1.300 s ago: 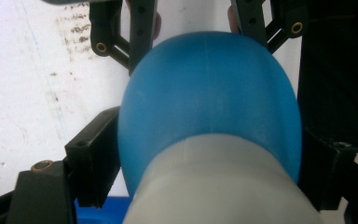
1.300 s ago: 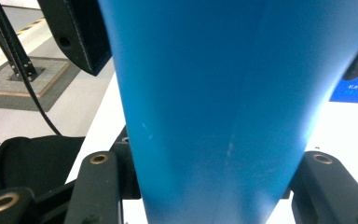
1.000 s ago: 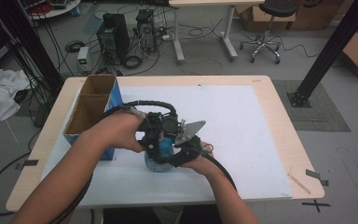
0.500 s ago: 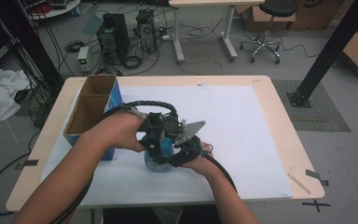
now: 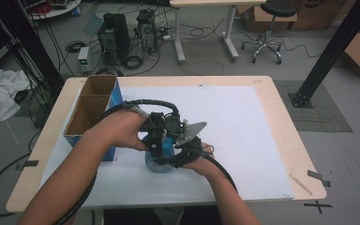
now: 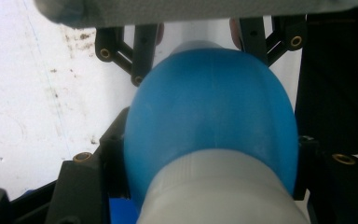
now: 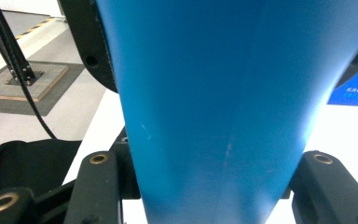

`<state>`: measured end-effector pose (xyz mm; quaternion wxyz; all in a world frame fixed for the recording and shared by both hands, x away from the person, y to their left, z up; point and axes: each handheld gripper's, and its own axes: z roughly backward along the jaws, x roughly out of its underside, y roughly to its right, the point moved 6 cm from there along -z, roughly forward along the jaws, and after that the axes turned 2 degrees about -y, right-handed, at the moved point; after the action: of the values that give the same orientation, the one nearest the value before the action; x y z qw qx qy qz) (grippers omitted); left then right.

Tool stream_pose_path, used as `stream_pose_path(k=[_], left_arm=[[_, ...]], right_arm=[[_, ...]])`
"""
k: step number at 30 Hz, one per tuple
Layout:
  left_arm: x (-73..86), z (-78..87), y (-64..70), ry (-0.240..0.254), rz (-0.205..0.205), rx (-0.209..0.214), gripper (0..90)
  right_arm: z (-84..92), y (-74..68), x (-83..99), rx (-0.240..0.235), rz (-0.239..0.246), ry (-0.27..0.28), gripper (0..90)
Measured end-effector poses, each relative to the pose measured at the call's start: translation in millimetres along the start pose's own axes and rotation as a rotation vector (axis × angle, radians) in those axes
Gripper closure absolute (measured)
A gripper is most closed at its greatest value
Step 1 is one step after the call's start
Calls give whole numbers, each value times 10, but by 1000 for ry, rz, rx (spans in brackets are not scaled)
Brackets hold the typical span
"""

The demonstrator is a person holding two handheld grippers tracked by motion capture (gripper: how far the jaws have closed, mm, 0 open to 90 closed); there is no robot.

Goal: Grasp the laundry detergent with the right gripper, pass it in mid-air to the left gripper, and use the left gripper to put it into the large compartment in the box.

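beside the open cardboard box point(image 5: 91, 112), left gripper point(image 5: 157, 149) and right gripper point(image 5: 180, 157) both clamp the blue bottle point(image 5: 161, 159).

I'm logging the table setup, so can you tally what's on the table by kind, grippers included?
Blue bottle: 1
Open cardboard box: 1
White mat: 1
Grippers, left gripper and right gripper, both shut on the bottle: 2
Total: 5

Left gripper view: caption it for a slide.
Left gripper clamped on the white cap of a blue bottle.
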<state>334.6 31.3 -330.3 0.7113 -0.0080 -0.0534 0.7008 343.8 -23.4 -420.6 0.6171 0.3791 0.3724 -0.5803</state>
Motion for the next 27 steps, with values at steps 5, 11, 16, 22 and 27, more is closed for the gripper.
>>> stream_pose_path(k=[5, 11, 16, 22, 27], left_arm=[[-17, 39, -8, -2, -10, -15, 382], [-27, 85, -32, 6, -7, -23, 382], [-5, 109, -58, -2, 15, -9, 381], [48, 133, -104, -3, 49, -5, 381], [113, 160, -138, -15, 67, 3, 381]], right_arm=[[31, -2, -1, 10, -12, 5, 437], [82, 11, -9, 48, -10, 15, 357], [166, 13, 0, 57, -21, 0, 259], [262, 17, 14, 53, -28, -54, 186], [435, 46, 34, 46, -43, -115, 97]])
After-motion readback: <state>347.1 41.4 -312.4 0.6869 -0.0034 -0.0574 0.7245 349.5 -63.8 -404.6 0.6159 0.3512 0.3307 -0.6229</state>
